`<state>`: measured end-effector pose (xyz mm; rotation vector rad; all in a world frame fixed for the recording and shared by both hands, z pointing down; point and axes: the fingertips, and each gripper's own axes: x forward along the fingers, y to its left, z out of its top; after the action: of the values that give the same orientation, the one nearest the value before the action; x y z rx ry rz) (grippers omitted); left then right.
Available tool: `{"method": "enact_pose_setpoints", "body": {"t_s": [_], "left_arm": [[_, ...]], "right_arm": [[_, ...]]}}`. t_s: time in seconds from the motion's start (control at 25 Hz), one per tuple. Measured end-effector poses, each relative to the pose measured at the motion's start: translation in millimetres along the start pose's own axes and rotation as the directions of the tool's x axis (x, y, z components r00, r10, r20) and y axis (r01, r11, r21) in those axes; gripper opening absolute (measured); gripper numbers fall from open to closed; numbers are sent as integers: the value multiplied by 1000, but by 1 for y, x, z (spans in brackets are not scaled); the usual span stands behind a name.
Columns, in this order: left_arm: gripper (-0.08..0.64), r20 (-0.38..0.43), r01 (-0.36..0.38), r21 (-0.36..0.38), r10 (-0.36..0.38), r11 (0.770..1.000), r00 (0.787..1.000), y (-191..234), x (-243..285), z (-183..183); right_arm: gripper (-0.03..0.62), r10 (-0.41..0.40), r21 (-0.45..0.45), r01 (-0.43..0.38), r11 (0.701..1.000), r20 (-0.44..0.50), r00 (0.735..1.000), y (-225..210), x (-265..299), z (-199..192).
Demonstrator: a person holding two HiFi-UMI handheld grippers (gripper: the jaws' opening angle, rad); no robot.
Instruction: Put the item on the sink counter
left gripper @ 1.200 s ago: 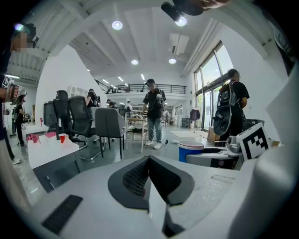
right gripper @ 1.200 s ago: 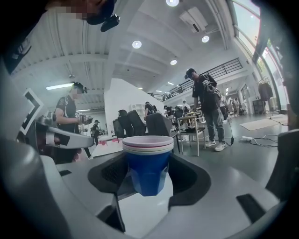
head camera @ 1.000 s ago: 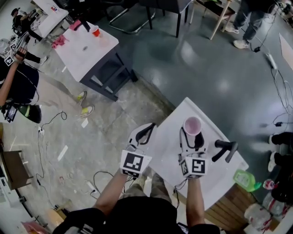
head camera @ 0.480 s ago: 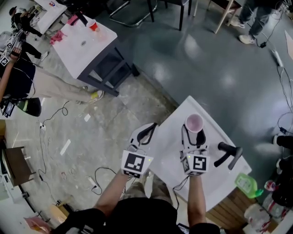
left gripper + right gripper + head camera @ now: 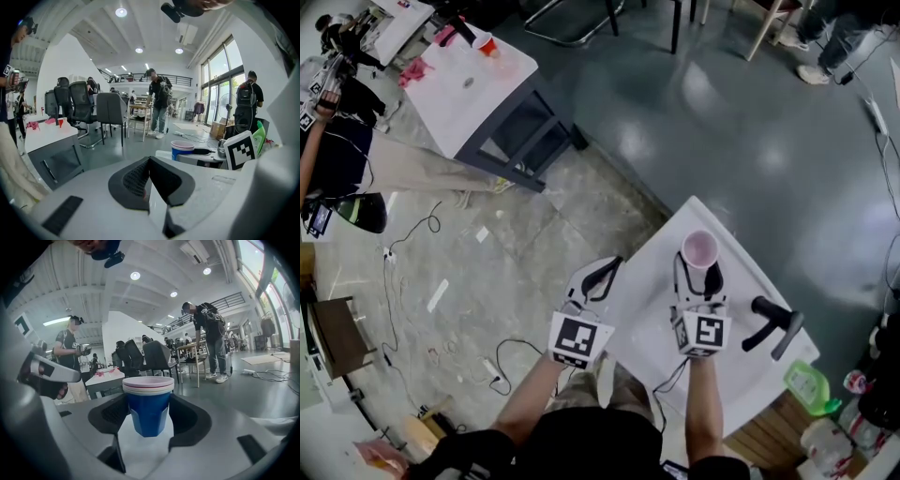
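The grey floor (image 5: 750,141) fills most of the head view. Right in front of you stands a white tabletop (image 5: 652,300), and a second white tabletop (image 5: 487,98) sits well apart at the upper left.

Your 2 tongs reach over the near tabletop. Your right tongs (image 5: 696,277) stand wide, with both pads pressed on the sides of the blue cup (image 5: 697,250), so you are holding it upright over the middle of the tabletop. In the right gripper view the cup shows a pink and white layered rim, and its base hangs over the white surface; you cannot tell whether it touches.

Your left tongs (image 5: 602,270) sit at the tabletop's left edge, pinched together at the tips with nothing between them.

To the right of the cup a black handled tool (image 5: 773,323) lies on the tabletop. A green bottle (image 5: 806,382) stands just past the tabletop's right corner. 1 small red cup (image 5: 485,44) sits on the far tabletop.
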<state>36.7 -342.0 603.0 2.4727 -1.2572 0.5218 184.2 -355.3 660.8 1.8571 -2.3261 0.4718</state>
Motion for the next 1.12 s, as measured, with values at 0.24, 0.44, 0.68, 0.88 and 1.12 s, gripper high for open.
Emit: {"method": "enact_pose_setpoints", "body": {"t_s": [0.24,0.44,0.68,0.88,1.12], "left_arm": [[3,-18,0,-16,-1,1000,1000,3,5,-6],[3,-28,9,-25,-9,1000,1000,1,7,-12],[3,-35,25,-29,-26,999,999,-6,9,-17],[3,-35,23,-32,-24,999,999,-5,8,-17],[3,-38,16,-35,-18,999,999,-5,3,-21]], "right_arm": [[272,-2,0,2,1000,-4,1000,-1,9,-5],[272,-6,-9,6,1000,-9,1000,-2,10,-8],[276,-8,-7,8,1000,-7,1000,-3,8,-13],[279,-16,-34,15,999,-22,1000,1,8,-17],[305,-21,-43,19,999,-44,999,1,7,-23]]}}
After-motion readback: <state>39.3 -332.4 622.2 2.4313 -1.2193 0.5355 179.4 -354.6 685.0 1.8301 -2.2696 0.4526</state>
